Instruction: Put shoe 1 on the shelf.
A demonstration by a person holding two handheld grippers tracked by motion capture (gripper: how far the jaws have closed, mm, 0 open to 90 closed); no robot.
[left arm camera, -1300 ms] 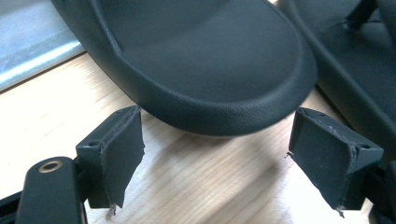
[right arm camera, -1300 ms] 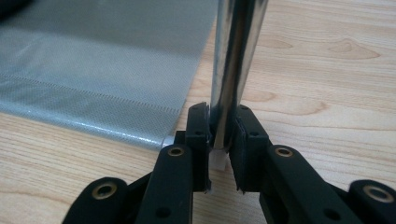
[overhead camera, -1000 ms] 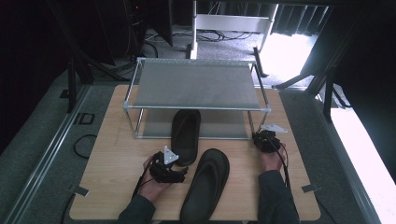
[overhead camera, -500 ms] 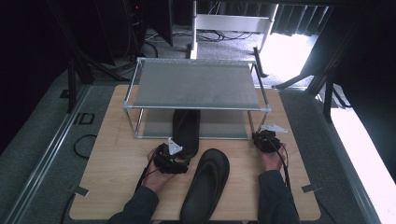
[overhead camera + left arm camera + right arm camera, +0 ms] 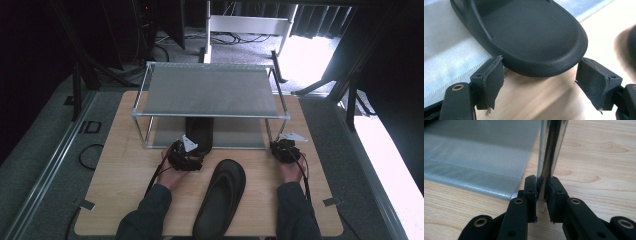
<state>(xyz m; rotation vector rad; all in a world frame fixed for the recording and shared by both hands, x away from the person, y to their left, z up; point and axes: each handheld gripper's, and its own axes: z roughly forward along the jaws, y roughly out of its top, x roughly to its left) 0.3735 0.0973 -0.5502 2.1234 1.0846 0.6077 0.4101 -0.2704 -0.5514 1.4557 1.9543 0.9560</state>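
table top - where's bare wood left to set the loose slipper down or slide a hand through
Bare table lies left of the left gripper, out to the left edge. A narrower strip runs right of the right gripper, which clamps the rack post. The rack's top shelf is bare. It is crowded in front of the rack: the slipper on the lower shelf, the loose slipper and both forearms.

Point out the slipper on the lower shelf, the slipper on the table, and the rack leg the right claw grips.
Slipper on the lower shelf (image 5: 531, 32), left gripper view, on its footbed.
Slipper on the table (image 5: 220, 197), high view, mid-sole.
Rack leg (image 5: 547, 157), right gripper view, on the chrome tube above the claw.
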